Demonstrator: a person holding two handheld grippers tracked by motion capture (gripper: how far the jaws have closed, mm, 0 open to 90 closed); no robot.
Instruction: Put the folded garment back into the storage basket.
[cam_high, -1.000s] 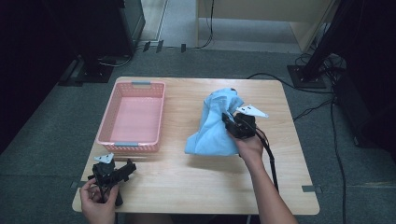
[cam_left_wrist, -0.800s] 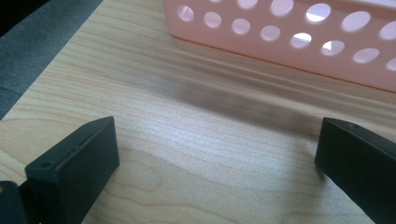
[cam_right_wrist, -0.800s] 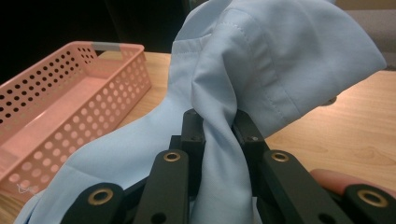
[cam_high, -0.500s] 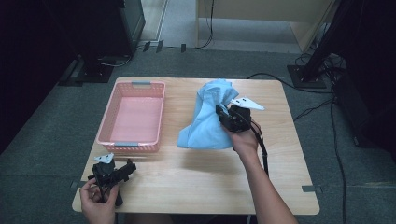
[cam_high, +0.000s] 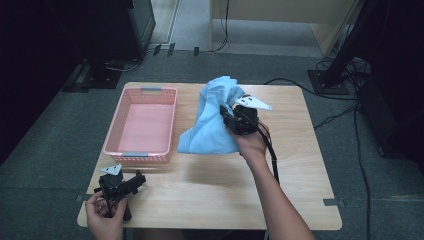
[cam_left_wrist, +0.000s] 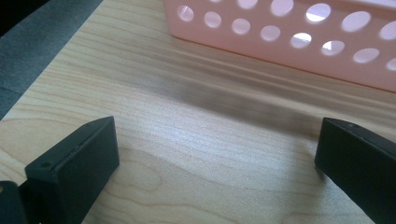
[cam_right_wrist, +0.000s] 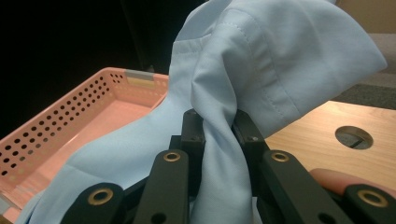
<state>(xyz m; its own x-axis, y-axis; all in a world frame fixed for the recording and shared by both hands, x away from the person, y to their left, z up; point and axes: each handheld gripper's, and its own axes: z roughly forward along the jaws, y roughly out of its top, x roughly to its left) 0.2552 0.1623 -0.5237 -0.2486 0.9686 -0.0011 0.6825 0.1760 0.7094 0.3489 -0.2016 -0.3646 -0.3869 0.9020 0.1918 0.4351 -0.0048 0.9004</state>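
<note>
While my right gripper (cam_high: 226, 116) hangs over the far middle of the table (cam_high: 210, 190), its two black jaws are pinched tight on a fold of the light blue shirt (cam_high: 212, 122), and in the right gripper view I can see the cloth (cam_right_wrist: 280, 60) bunched between them and billowing up above the jaw tips in a stitched hem. Most of the garment is raised off the wood, draping down from my grip, with its lower edge resting on the table just right of the pink basket (cam_high: 116, 145). That basket sits on the left half of the table, its perforated wall facing me, and in the right gripper view its inside (cam_right_wrist: 60, 126) lies beyond and to the left of the hanging fabric, which reaches close to its rim; I cannot tell whether the two touch. My left gripper (cam_high: 131, 181) rests low at the near left corner of the table, held in my left hand (cam_high: 105, 215), with its jaws spread wide and nothing between them. In the left gripper view those jaws stand apart over bare wood grain (cam_left_wrist: 196, 154), with the holed pink basket wall (cam_left_wrist: 289, 28) lying across the far side, near but not touching them.
</note>
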